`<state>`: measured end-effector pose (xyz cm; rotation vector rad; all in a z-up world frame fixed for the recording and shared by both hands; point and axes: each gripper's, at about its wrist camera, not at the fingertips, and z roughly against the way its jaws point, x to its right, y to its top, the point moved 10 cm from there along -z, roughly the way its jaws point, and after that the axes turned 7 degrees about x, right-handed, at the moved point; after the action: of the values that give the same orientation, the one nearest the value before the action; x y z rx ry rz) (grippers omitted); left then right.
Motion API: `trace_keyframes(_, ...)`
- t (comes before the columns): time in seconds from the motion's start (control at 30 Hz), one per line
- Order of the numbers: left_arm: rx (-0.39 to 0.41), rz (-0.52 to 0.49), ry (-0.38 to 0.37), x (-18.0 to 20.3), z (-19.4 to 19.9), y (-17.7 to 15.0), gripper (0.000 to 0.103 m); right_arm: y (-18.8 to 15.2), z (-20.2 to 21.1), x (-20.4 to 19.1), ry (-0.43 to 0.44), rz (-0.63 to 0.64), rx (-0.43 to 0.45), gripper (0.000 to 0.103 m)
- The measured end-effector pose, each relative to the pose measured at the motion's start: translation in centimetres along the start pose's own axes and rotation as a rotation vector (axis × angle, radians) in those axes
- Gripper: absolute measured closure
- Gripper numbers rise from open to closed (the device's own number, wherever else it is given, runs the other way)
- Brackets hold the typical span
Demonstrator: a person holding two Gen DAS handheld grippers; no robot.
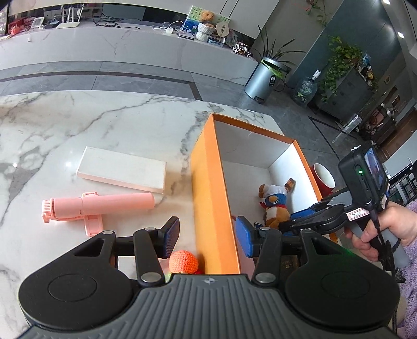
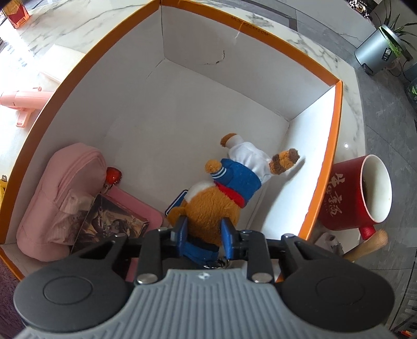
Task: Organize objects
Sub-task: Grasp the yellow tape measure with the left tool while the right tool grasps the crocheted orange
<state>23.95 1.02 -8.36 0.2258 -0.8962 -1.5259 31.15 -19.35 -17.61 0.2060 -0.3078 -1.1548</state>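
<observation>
My right gripper [image 2: 204,229] has its jaws pinching the bear's [image 2: 221,193] head inside the box [image 2: 336,130]; I'd lift straight, clear of the wall. Left gripper [image 1: 206,236] hangs half-wide, empty, straddling the box's edge.

This looks like a home's living area. A marble table [image 1: 104,122] stands on a grey tiled floor [image 1: 146,80], facing a long marble ledge [image 1: 125,44] cluttered with a router [image 1: 68,24], cables, a teddy bear [image 1: 207,16] and knick-knacks. Potted plants [image 1: 338,65], a pedal bin [image 1: 260,79] and a water jug [image 1: 305,90] line the far wall.
</observation>
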Motion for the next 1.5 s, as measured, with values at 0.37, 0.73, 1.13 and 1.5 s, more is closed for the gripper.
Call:
trace_keyframes(0.37, -0.039, -0.082, 0.137, -3.9, 4.8, -1.7, 0.047, 2.2, 10.4, -8.1, 0.231, 0.162, 0.354, 0.059)
trace_keyframes(0.73, -0.171, -0.275, 0.163, -6.1, 3.7, -7.4, 0.039, 1.9, 9.3, -19.0, 0.329, 0.57, 0.307, 0.058)
trace_keyframes(1.13, -0.375, -0.41, 0.162, -8.8, -1.1, -11.6, 0.033, 1.7, 0.2, -21.3, 0.239, 0.796, -0.017, 0.046)
trace_keyframes(1.5, -0.417, -0.403, 0.134, -9.1, -2.4, -12.3, 0.034, 1.5, -3.0, -21.5, 0.202, 0.806, -0.124, 0.049)
